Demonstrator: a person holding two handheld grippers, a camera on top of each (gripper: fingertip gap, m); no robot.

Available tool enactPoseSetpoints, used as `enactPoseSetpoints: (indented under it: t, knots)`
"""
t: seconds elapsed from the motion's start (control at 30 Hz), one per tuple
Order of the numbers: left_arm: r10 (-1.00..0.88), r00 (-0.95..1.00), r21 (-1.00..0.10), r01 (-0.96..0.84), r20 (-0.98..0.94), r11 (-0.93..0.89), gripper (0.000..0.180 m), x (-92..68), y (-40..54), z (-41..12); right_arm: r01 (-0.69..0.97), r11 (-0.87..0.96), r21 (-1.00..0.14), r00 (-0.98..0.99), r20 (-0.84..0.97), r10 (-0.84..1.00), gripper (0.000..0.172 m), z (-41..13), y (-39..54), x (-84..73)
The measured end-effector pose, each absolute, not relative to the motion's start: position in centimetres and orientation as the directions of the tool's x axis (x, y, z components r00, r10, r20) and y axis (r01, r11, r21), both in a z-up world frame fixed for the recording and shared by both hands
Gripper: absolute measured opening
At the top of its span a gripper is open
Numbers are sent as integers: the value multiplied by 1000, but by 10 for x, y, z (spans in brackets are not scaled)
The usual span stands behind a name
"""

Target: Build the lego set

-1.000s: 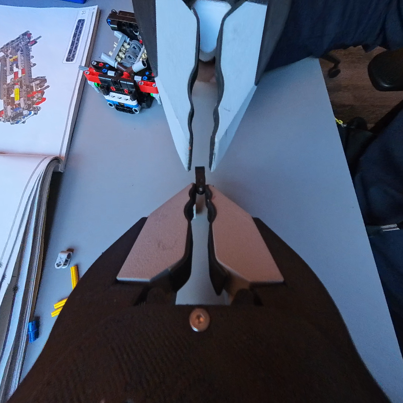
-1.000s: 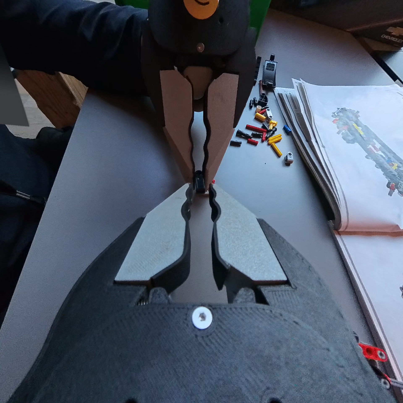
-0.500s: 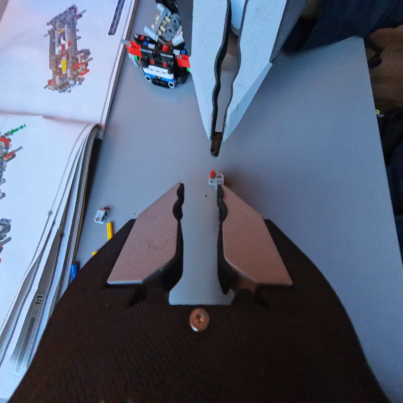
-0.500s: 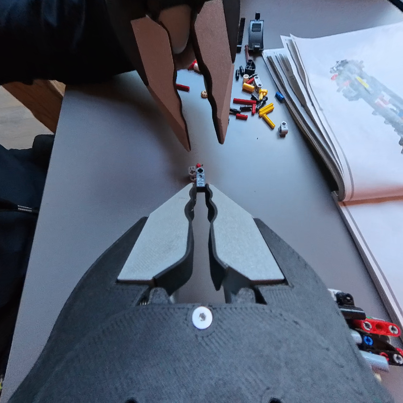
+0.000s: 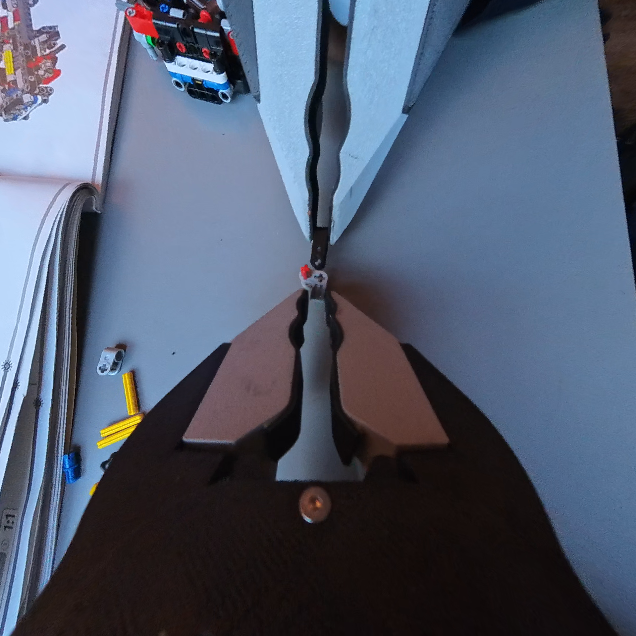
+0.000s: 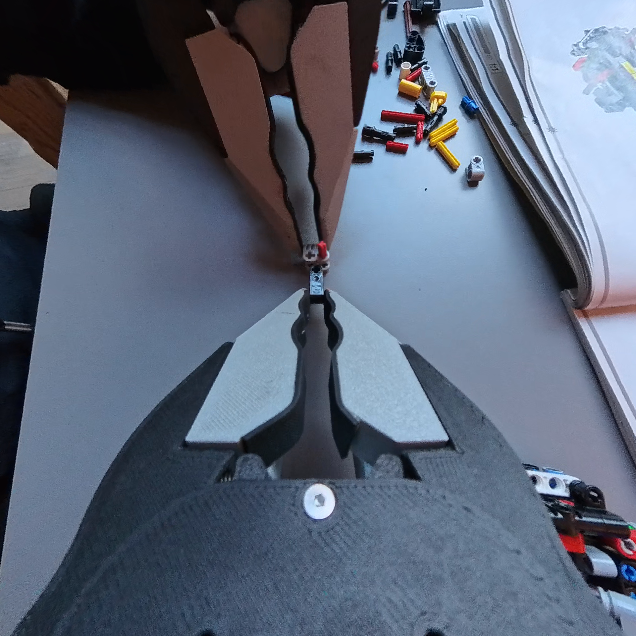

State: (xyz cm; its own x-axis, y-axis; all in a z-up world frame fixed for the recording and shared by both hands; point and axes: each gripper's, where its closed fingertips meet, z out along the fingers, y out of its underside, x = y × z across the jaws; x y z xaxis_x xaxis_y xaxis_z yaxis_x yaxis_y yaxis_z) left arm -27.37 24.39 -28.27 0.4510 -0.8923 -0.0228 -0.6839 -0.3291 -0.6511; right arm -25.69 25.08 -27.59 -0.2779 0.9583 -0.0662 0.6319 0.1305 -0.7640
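In the left wrist view my left gripper (image 5: pixel 316 294) is shut on a small grey connector (image 5: pixel 315 280) with a red pin (image 5: pixel 304 271) in it, low over the grey table (image 5: pixel 481 241). My right gripper (image 5: pixel 320 237) comes in from the top, shut on a short black beam (image 5: pixel 318 253). The beam's free end nearly touches the connector. In the right wrist view my right gripper (image 6: pixel 316 294) pinches the black beam (image 6: pixel 316 280). Its tip meets the grey connector (image 6: pixel 311 254) and red pin (image 6: pixel 322 248) at the tips of the left gripper (image 6: pixel 311 241).
An open instruction booklet (image 5: pixel 51 137) lies at the left, and shows at the right in the right wrist view (image 6: pixel 550 172). A partly built model (image 5: pixel 196 62) stands beyond it. Loose yellow, red, black and blue pieces (image 6: pixel 423 120) lie by the booklet. The table's edge (image 5: pixel 609 172) is at the right. The grippers are tip to tip, or close to it.
A second ago my left gripper held the black beam; the right closed on it and took it. The left opened, leaving the grey connector on the table, then closed on that connector.
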Motion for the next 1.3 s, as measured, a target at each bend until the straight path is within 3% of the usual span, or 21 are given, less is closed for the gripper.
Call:
enactPoseSetpoints:
  t: [0.67, 0.9, 1.3]
  knots:
    - [-894, 442, -631, -714, -71, -303, 7, -275, 245, -283, 614, 156, -774, -260, -13, 965, 5, -274, 251, -262]
    - [-889, 451, -629, -713, -72, -311, 15, -274, 246, -284, 626, 143, -766, -257, -29, 966, 5, -277, 251, -262]
    - [-881, 463, -639, -708, -97, -302, 7, -274, 249, -280, 626, 116, -771, -243, -52, 969, 5, -276, 252, -263]
